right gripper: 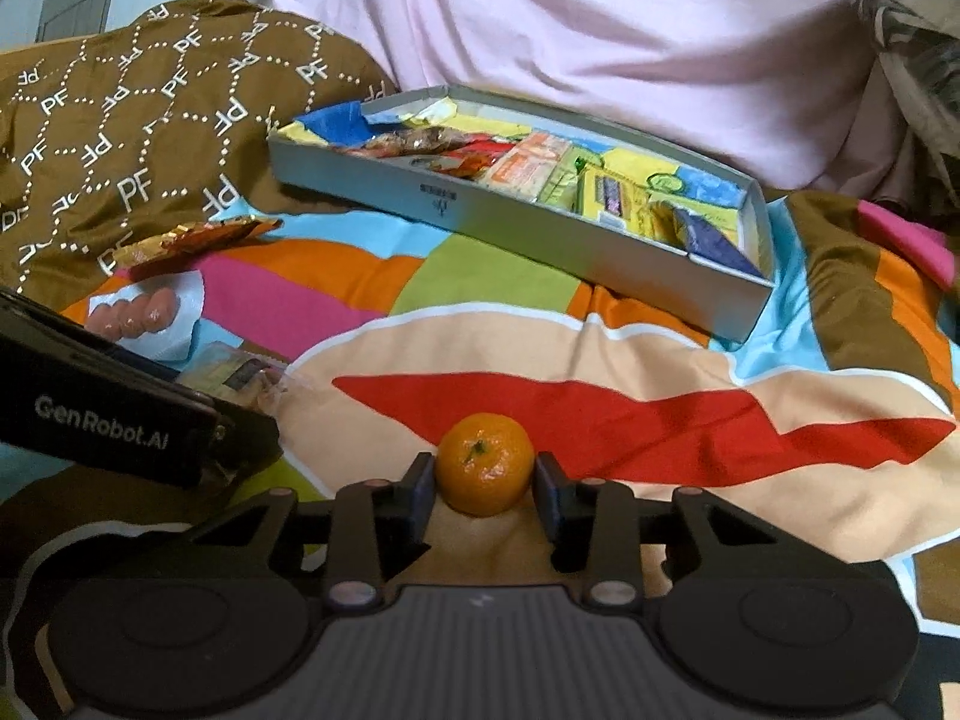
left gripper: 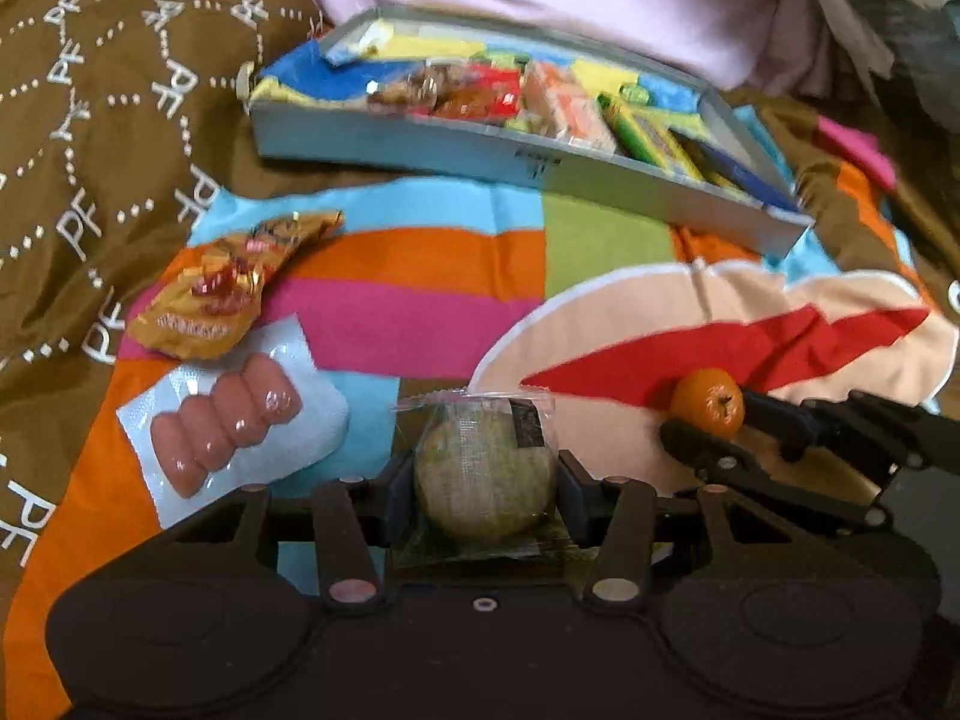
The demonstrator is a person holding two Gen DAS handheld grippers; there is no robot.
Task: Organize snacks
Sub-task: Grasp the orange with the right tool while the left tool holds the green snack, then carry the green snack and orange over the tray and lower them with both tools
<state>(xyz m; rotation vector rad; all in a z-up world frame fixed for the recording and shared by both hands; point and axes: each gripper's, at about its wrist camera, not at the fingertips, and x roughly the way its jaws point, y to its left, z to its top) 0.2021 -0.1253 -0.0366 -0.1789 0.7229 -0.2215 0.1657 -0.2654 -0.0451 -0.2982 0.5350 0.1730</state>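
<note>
My left gripper (left gripper: 485, 483) is shut on a round green cake in a clear wrapper (left gripper: 485, 468), low over the colourful bedspread. My right gripper (right gripper: 485, 480) has its jaws either side of a small orange (right gripper: 485, 462) that rests on the spread; small gaps show on both sides, so it is open around it. The orange also shows in the left wrist view (left gripper: 708, 403). A grey box (right gripper: 510, 222) with several snack packs lies further back; it also shows in the left wrist view (left gripper: 420, 144).
A gold snack bag (left gripper: 222, 294) and a clear pack of pink sausages (left gripper: 225, 420) lie on the spread at the left. A brown patterned quilt (left gripper: 90, 120) rises at the left. A person in a pink shirt (right gripper: 570, 30) sits behind the box.
</note>
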